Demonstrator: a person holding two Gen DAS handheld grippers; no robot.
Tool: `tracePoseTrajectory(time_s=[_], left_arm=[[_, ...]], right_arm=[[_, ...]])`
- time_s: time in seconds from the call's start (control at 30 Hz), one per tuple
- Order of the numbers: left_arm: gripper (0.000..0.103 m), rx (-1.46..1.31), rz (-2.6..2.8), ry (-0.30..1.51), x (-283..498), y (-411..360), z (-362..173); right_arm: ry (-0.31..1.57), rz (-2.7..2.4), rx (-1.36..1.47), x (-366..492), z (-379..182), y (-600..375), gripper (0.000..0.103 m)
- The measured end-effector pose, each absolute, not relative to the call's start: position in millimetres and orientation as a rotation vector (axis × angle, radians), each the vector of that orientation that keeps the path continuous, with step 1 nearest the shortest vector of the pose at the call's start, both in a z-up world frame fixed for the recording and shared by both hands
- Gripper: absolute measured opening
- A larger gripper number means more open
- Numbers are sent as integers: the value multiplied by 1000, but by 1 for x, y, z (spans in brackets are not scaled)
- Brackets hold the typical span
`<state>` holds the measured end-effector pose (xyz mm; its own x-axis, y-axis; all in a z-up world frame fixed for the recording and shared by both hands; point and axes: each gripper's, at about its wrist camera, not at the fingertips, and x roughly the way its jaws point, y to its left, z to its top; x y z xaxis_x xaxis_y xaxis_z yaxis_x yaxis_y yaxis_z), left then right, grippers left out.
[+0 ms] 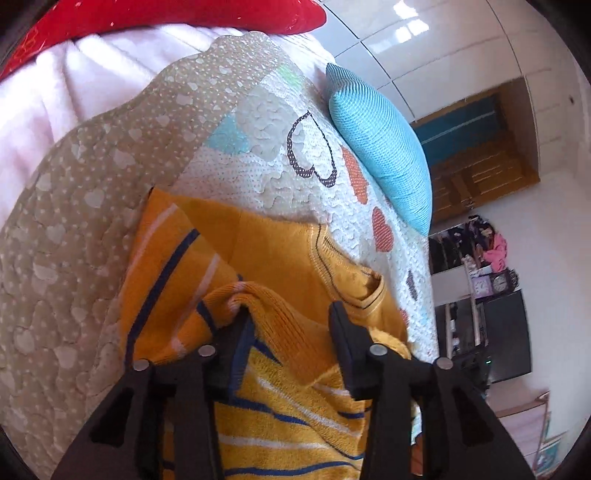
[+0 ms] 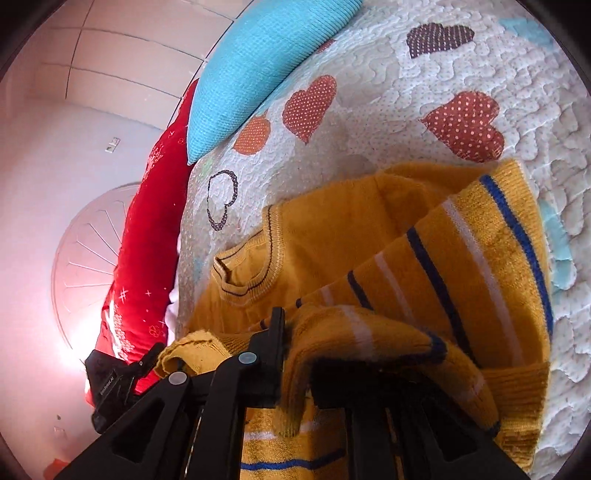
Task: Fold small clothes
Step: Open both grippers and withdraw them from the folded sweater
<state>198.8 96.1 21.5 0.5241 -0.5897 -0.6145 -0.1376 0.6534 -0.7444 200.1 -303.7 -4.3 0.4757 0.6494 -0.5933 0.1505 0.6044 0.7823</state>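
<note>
A small mustard-yellow knit sweater (image 1: 280, 251) with blue and white stripes lies on a quilted bedspread (image 1: 74, 221), its lower part folded up toward the collar (image 1: 365, 291). My left gripper (image 1: 290, 328) hovers over that folded hem, jaws well apart; a ribbed fold hangs off the left finger (image 1: 236, 332), and the other finger is clear of it. In the right wrist view the sweater (image 2: 332, 221) shows the same fold. My right gripper (image 2: 299, 339) has a narrow gap with a loose fold of hem in it. Cloth drapes over and hides its right finger.
A turquoise pillow (image 1: 380, 147) (image 2: 258, 55) and a red cushion (image 1: 166, 18) (image 2: 147, 221) lie at the head of the heart-patterned bedspread (image 2: 406, 110). A white blanket (image 1: 55, 92) lies beside them. Past the bed edge stand a shelf with clocks (image 1: 491, 284) and a dark cabinet (image 1: 506, 332).
</note>
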Motion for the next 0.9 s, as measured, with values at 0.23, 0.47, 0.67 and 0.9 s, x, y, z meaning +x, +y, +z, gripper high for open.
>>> tracePoseTrajectory(time_s=[0.23, 0.47, 0.67, 0.9], left_arm=[[63, -1055, -308, 921, 202, 134, 18], [66, -957, -197, 928, 182, 159, 29], [67, -674, -170, 975, 135, 151, 47], [76, -323, -93, 997, 65, 128, 45]], right_arm=[[982, 383, 1105, 210, -12, -320, 46], [973, 254, 1077, 219, 2, -333, 57], [969, 236, 822, 171, 38, -343, 71], [1027, 213, 399, 70, 43, -332, 72]])
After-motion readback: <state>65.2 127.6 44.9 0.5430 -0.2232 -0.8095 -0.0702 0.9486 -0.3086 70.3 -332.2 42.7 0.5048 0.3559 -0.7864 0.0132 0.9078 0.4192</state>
